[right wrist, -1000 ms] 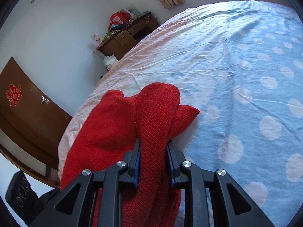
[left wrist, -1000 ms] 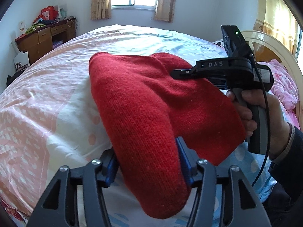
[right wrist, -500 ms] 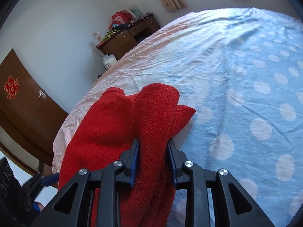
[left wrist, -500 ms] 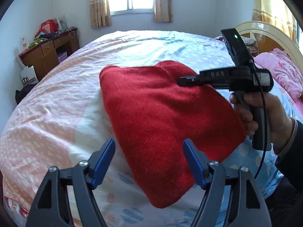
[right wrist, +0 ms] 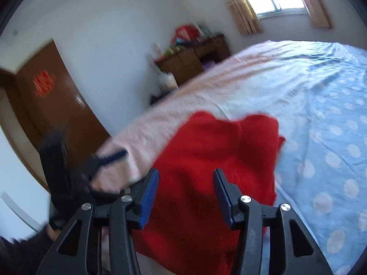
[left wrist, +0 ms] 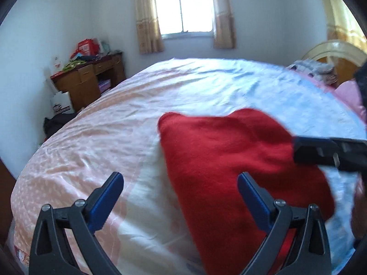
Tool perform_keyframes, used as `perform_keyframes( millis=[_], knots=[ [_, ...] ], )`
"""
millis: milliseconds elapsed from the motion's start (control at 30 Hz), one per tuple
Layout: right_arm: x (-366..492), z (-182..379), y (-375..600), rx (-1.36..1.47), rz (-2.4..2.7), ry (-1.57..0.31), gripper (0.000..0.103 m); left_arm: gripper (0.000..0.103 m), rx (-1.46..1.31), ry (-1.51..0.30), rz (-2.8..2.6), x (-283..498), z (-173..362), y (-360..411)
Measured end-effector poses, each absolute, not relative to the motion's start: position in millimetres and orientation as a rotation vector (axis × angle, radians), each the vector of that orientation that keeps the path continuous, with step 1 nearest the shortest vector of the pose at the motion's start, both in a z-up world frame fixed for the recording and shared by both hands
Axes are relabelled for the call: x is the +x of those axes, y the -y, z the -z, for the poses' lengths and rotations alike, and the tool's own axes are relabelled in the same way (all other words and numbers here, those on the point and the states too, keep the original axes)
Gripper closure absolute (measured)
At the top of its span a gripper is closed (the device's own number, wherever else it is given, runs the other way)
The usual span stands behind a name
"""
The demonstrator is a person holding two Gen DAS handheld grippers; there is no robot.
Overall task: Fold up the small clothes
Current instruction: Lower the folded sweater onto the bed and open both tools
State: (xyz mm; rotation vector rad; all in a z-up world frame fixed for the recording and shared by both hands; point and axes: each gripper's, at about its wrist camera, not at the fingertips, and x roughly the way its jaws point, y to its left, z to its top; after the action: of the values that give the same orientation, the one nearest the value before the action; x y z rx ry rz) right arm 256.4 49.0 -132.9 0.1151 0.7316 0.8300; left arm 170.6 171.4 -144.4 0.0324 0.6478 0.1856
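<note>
Red knitted garment (left wrist: 229, 160) lies on the bed (left wrist: 114, 137), folded over itself, partly on the pink side of the sheet and partly on the blue side with dots. We judge that one fold is already laid down; whether more folds are needed, or only some smoothing of the edges, we cannot say from these views. Our left gripper (left wrist: 181, 197) has just been opening and its fingers (left wrist: 107, 197) stand wide apart, with the cloth under the right one but not pressed. Our right gripper (right wrist: 185, 194) has also just been opening; its fingers (right wrist: 149, 194) are moderately apart above the red cloth and hold nothing.
</note>
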Motion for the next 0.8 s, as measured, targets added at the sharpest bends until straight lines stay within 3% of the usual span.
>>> perform_keyframes(
  millis=[300,433,500,800],
  knots=[
    [265.3,170.8,0.0,0.362,-0.835,-0.769,0.057,0.0,-0.149,-0.638,-0.145,155.1,174.2,-191.3],
    [247.7,155.8,7.8,0.38,-0.785,-0.751,0.055,0.0,-0.156,-0.65,-0.165,142.5,155.4,-186.1],
    [229.4,140.3,6.8,0.323,-0.733,-0.694,0.046,0.0,-0.134,-0.62,-0.163,132.9,142.5,-178.5],
    [164.0,76.8,14.1,0.054,-0.493,-0.394,0.028,0.0,-0.102,-0.5,-0.127,99.9,85.5,-156.0]
  ],
)
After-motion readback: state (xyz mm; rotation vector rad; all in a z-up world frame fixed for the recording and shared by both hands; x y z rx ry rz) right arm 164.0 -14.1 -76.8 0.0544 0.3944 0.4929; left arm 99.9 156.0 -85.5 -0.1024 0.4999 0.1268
